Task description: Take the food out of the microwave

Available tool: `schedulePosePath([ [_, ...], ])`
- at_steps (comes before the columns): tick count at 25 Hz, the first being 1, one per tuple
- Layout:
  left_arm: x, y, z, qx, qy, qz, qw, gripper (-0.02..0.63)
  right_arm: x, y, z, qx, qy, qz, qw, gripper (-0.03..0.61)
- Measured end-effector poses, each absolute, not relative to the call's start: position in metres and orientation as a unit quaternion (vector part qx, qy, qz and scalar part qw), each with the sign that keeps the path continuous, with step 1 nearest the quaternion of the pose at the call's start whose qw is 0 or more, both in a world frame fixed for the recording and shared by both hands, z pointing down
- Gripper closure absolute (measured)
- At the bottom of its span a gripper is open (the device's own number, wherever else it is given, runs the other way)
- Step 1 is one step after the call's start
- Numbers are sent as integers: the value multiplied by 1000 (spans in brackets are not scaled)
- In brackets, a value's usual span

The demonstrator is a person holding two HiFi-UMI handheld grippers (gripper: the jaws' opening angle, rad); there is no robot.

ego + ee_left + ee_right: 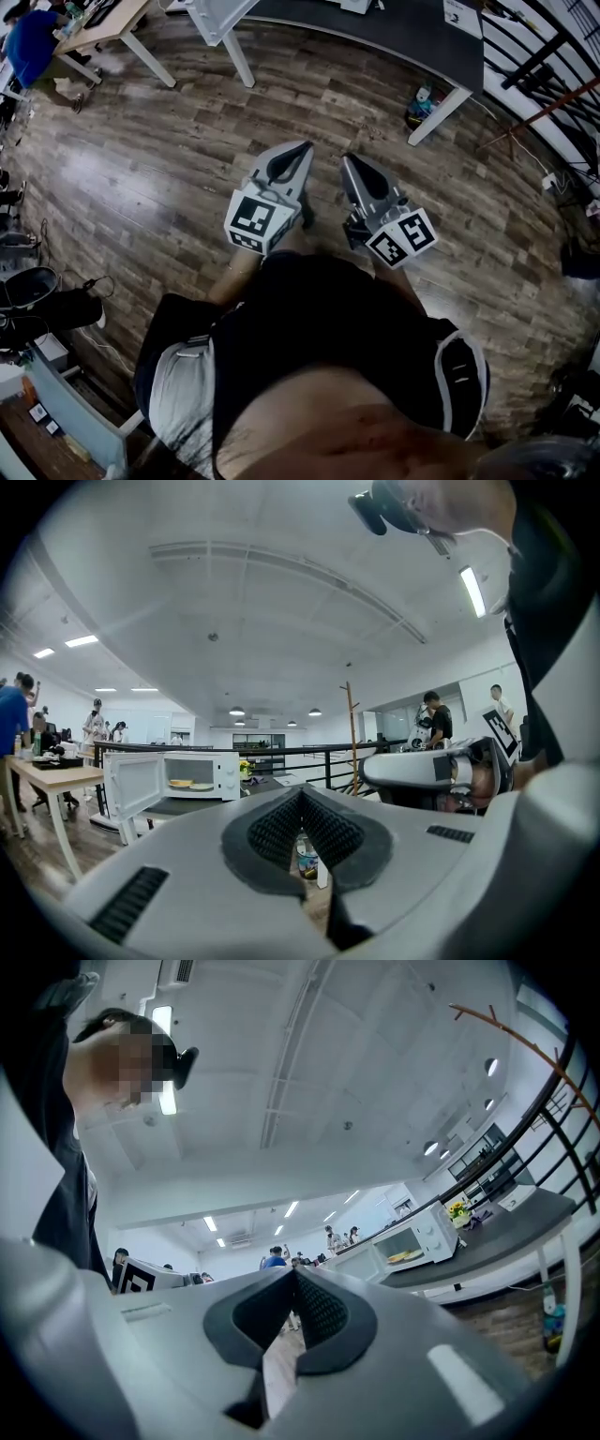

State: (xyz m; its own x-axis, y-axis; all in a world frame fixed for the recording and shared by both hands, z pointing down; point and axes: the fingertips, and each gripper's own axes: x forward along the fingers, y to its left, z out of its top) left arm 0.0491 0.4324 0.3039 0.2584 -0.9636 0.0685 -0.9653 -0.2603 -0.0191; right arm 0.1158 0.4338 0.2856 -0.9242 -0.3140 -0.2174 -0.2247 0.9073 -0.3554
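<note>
On a dark-topped desk [187, 806] a white microwave [211, 772] is seen, its door swung open to the left. The left gripper [301, 793] and right gripper [293, 1275] are held well apart from it, jaws closed together on nothing. Flat yellowish food [180, 783] is seen inside, beside a pale plate [201, 786]

White microwave [217, 772], perhaps yellowish food [184, 783]

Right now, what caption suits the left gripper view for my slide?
Shut, empty left gripper; beyond it, left, an open microwave with food inside.
</note>
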Motion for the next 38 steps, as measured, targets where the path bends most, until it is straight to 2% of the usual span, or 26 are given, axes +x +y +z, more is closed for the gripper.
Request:
schedulePosePath([
  [26,-9,327,316,799,-600,21,34,611,54,335,292,-152,969,-161,113,588],
  [38,-55,275,331,796,-603,14,49,611,2,286,303,-145,971,-164,100,588],
])
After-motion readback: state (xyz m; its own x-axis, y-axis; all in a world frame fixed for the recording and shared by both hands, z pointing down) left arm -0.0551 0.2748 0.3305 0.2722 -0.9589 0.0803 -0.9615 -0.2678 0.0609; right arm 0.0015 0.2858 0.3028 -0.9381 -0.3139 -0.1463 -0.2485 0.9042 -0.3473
